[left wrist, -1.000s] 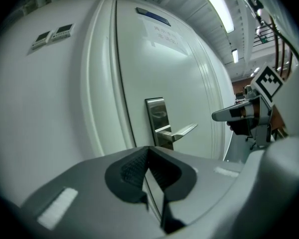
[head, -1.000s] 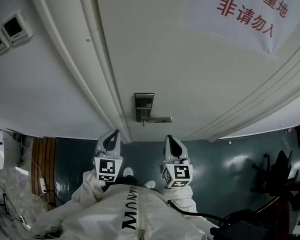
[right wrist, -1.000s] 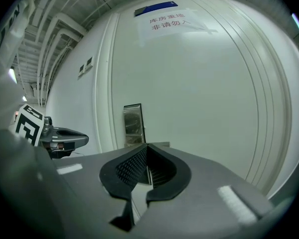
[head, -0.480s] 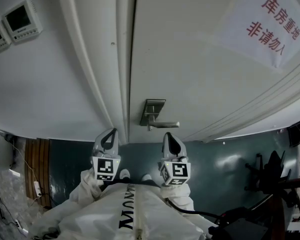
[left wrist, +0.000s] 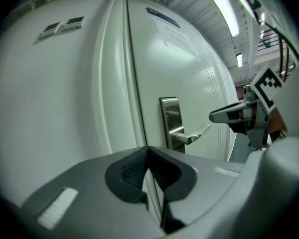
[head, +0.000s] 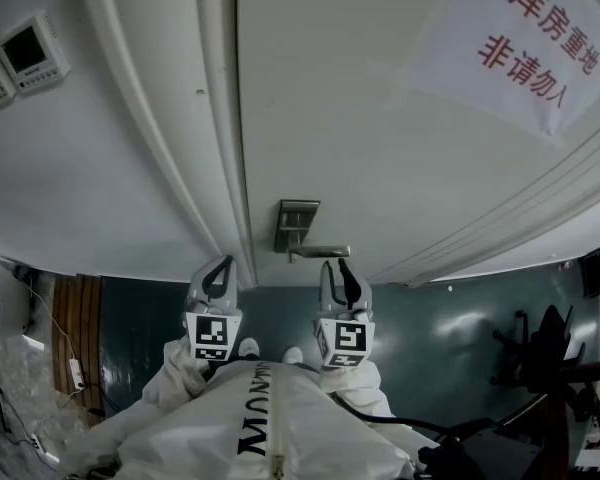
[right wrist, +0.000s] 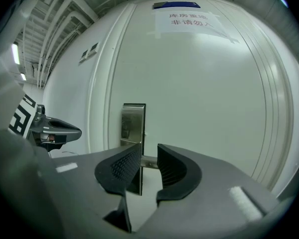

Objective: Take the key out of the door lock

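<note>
the key itself was too small to make out in any view; judging by the task it should have sat in the lock plate [head: 296, 224], the steel rectangle near the left edge of the white door [head: 380, 118], with the lever handle [head: 320, 253] sticking out to the right just below it. the right hand-held gripper [head: 341, 271] had changed most: half a second before, its jaws were pressed together and it hung lower, while now it had risen so its tips stood just under the lever, and its jaws were opening. in the right gripper view the pads stood apart with nothing pinched, and the plate and the lever's stub showed beyond the gap, still well apart from the pads. that looked like the opening of a reach, the jaws being readied to take the key's head, though the grasp was not yet made. the left hand-held gripper [head: 218, 276] was beside it, aimed at the door frame, jaws pressed together and empty. farther out, a paper notice [head: 525, 38] with red characters hung high on the door, and dark green floor [head: 450, 328] lay below.
</note>
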`<state>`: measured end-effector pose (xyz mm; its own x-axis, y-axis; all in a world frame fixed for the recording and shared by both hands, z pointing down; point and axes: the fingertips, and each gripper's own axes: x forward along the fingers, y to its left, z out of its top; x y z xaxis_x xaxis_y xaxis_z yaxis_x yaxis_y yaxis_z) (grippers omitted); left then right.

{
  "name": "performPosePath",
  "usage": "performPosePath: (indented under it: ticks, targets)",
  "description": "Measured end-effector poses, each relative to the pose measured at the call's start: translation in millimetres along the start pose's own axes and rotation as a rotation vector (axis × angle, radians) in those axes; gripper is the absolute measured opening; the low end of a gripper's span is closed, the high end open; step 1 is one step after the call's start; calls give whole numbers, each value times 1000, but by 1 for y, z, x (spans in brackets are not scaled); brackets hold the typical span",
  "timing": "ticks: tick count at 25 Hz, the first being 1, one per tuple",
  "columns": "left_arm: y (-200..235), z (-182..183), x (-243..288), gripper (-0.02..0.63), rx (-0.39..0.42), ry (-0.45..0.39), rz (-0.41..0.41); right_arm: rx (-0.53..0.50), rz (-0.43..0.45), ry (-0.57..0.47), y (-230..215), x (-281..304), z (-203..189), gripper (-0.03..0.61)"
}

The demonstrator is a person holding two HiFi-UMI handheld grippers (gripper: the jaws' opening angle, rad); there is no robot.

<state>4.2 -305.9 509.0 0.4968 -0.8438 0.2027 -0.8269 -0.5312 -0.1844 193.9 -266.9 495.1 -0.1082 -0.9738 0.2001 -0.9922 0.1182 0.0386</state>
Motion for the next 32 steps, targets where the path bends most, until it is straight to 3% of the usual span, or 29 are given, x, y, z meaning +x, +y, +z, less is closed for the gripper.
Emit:
performPosePath:
  ticks: [6,10,20,24,32]
  targets:
    - [-9,-1,0,0,12,17,7,84,-44,30,-22,-3,-22,203]
    - [-11,-6,-4,0,15,34,19,218,-19,56,-24,-2,-45,229]
    - [-6,-13,-20,0,20,62,57,729,154,79,-4,15,-81,275]
    - [2,-16,-29,0,20,69,87,1008,237,100,12,25,-92,273]
    - [16,-21,-43,0,19,82,133,1340,294,95,30,44,-106,255]
